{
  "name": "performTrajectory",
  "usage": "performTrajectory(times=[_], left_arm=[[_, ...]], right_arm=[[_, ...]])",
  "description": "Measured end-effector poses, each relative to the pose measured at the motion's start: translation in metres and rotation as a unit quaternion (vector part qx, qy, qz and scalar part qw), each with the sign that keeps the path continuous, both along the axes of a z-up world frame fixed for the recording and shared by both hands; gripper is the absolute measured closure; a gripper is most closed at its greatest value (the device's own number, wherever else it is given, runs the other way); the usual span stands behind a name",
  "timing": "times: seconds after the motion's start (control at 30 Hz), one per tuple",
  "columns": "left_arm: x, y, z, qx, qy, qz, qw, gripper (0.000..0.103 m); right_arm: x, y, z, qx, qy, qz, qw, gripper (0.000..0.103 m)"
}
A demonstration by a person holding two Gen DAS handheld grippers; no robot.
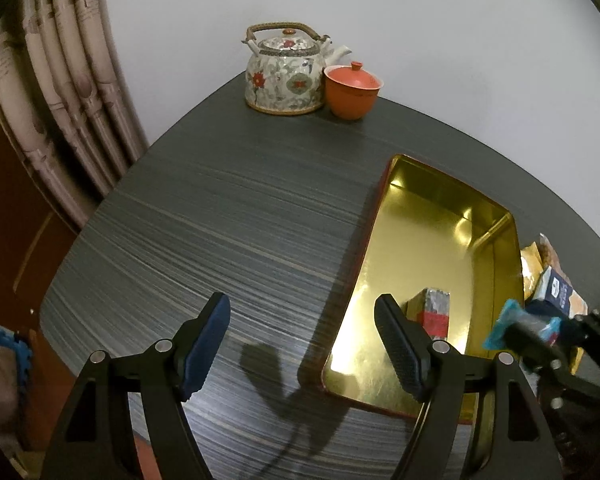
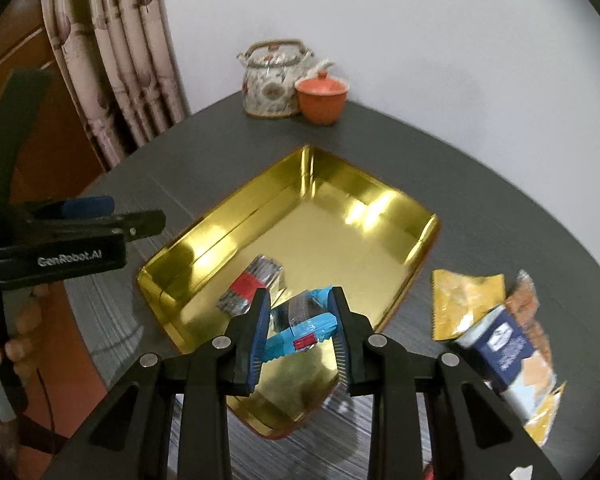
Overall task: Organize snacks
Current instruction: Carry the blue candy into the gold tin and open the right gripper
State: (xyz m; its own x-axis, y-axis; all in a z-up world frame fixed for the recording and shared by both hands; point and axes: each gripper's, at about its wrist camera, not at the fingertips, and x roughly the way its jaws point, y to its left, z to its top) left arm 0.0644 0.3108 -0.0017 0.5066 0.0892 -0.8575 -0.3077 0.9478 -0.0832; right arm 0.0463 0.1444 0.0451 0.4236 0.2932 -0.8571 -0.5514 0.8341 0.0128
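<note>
One text reads clearly — "GenRobot.AI", white on the left gripper (image 2: 112, 210) — snack labels blur.

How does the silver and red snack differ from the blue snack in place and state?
The silver and red snack lies inside the gold tin, untouched; the blue snack is gripped in the right claw, above the tin's near edge. Both are small wrapped packets.

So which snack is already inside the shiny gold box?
Find the gold tin in the middle of the dark table. One packet lies on its floor: silver with a red band. The blue packet is pinched in the right gripper instead.
</note>
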Motion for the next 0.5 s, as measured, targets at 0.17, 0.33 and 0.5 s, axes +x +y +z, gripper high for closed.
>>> performTrajectory(times=[0.17, 0.33, 0.5], left_arm=[[0.000, -0.002, 0.000, 0.007, 0.004, -0.005, 1.0000, 0.028], [0.001, -0.004, 0.001, 0.004, 0.003, -0.009, 0.9999, 0.028], [0.002, -0.004, 0.000, 0.006, 0.006, -0.010, 0.9999, 0.028]], right_arm=[[0.001, 0.005, -0.014, -0.007, 0.014, 0.000, 1.000, 0.076], [0.006, 0.006, -0.023, -0.013, 0.024, -0.006, 1.000, 0.076], [0.010, 0.006, -0.031, -0.013, 0.034, -0.011, 0.999, 0.076]])
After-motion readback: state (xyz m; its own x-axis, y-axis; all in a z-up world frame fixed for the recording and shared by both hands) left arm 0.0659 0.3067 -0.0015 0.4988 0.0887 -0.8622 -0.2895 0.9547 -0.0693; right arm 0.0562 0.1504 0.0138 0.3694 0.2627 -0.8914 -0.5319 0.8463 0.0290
